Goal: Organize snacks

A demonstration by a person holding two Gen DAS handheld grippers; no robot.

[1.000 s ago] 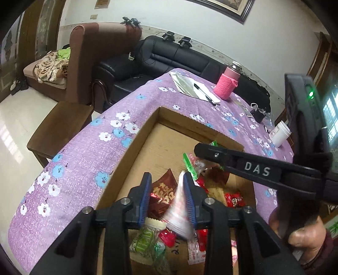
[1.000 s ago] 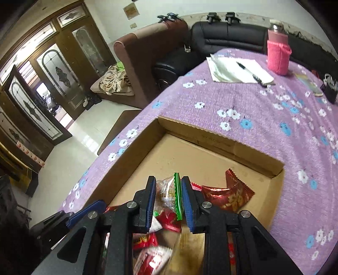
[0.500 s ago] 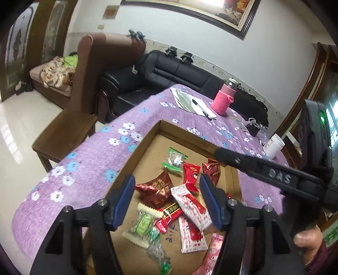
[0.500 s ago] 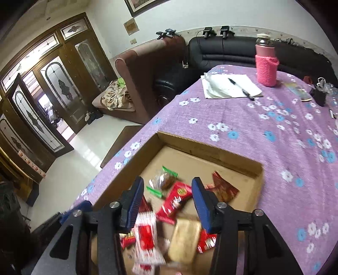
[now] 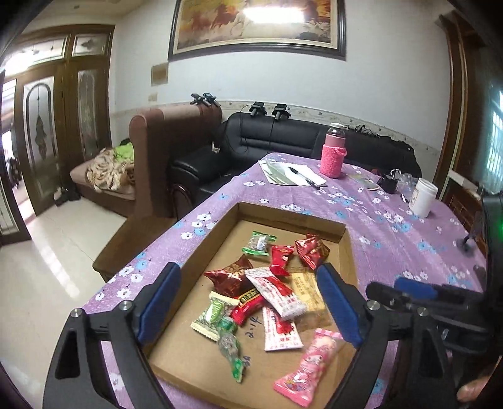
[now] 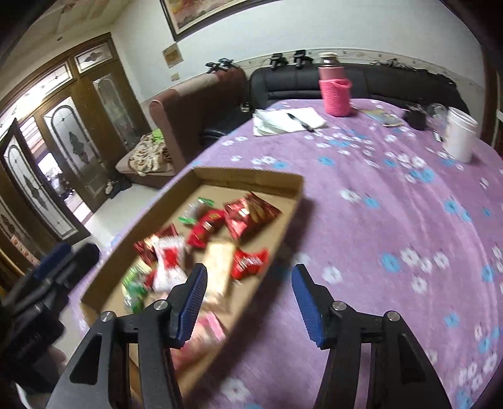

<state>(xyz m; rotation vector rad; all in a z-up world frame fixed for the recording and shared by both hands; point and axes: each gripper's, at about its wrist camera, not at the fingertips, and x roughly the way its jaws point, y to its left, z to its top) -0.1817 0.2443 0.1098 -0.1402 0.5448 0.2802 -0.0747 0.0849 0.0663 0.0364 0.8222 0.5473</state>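
Both tools, left tool (image 5: 248, 302) and right tool (image 6: 248, 302), have just been opening, empty, above the snack box (image 5: 342, 232).

The left gripper (image 5: 248, 299) was black plastic. Its fingers (image 5: 158, 299) wore ribbed blue pads. Silver screws sat at the joints.

White wall (image 5: 393, 78), framed painting (image 5: 257, 28), black sofa (image 5: 276, 138), wooden doors (image 5: 47, 132).

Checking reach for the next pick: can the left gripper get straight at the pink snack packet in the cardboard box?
Probably yes. The left gripper is open and empty above the cardboard box, and the pink snack packet lies uncovered near the front edge.
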